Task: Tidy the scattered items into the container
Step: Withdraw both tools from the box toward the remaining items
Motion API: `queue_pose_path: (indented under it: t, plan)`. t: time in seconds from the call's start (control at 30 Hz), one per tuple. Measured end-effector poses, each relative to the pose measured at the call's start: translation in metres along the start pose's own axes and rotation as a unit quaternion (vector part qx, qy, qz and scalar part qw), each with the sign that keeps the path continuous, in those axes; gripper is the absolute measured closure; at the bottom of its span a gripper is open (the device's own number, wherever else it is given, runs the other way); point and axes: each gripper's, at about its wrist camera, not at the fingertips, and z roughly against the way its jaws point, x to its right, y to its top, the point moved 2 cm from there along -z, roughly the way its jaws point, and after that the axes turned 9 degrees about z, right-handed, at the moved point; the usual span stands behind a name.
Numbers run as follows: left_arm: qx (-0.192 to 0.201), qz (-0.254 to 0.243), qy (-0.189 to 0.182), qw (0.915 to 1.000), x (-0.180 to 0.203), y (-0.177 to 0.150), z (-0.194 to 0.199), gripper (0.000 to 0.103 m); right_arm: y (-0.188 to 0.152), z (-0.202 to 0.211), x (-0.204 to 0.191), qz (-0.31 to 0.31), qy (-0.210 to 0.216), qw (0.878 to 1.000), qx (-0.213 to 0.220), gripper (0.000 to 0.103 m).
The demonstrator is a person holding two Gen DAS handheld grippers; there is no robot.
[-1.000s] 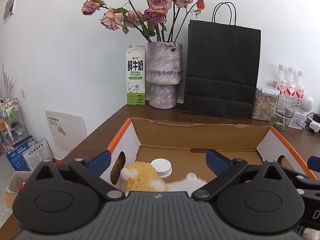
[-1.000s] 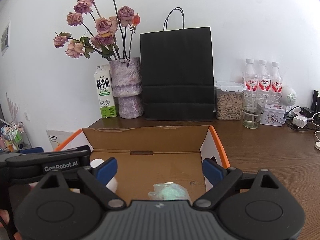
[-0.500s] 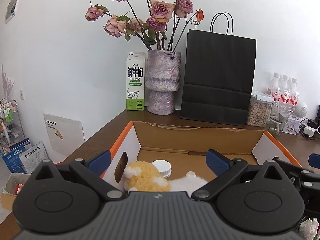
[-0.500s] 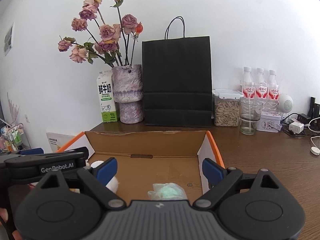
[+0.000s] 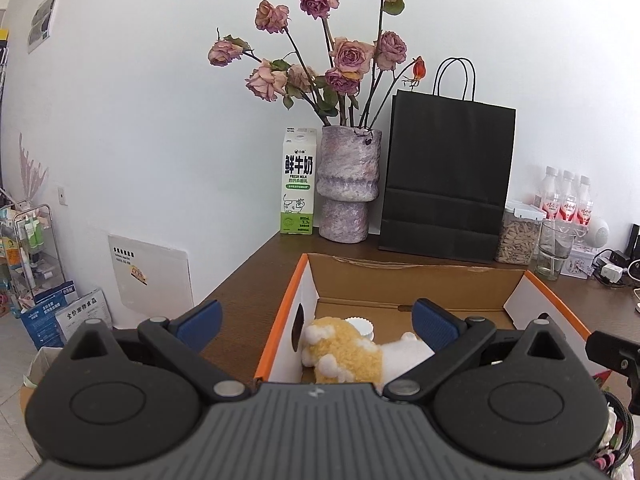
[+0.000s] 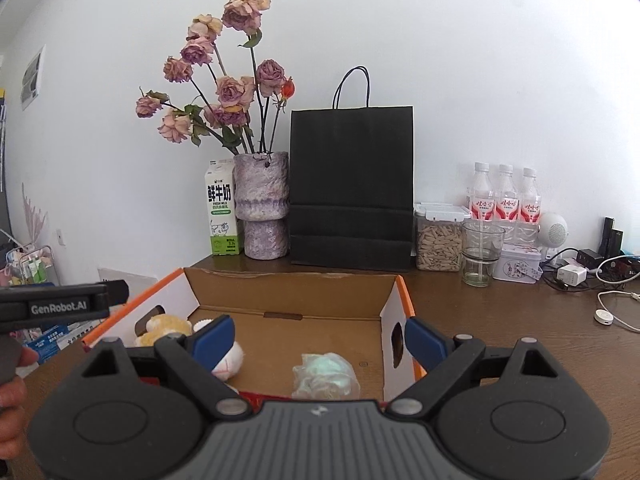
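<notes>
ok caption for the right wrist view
Open right gripper above a cardboard box holding a plush toy and green bag.

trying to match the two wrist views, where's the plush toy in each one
Left wrist: the plush toy lies low and centre, in the box's left end, beside a white lid.
Right wrist: the plush toy sits lower left, partly hidden by the gripper's left finger.
Shared landmark: the black bag behind the box.

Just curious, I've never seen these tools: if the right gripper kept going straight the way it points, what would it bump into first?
Probably the crinkly green plastic bundle on the floor of the cardboard box; the open right gripper aims slightly downward at it, though depth is hard to judge.
</notes>
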Motion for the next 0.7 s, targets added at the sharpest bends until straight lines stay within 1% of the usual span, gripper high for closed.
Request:
queue_pose_path:
  t: [0.23, 0.37, 0.53, 0.7]
  plan:
    - [-0.011, -0.009, 0.005, 0.9999, -0.016, -0.011, 0.023, 0.0, -0.026, 0.025, 0.001, 0.017, -0.009, 1.0, -0.024, 0.011]
    - [-0.02, -0.014, 0.008, 0.9997, -0.025, -0.021, 0.033, 0.0, -0.041, 0.033, 0.005, 0.018, -0.008, 0.999, -0.042, 0.011]
    - [-0.038, -0.021, 0.016, 0.9989, -0.035, -0.033, 0.039, 0.0, -0.057, 0.029, 0.012, 0.014, -0.009, 0.997, -0.076, 0.011]
    - [-0.055, -0.027, 0.023, 0.9979, -0.041, -0.041, 0.042, 0.0, -0.061, 0.018, 0.019, 0.003, -0.006, 0.995, -0.101, 0.011]
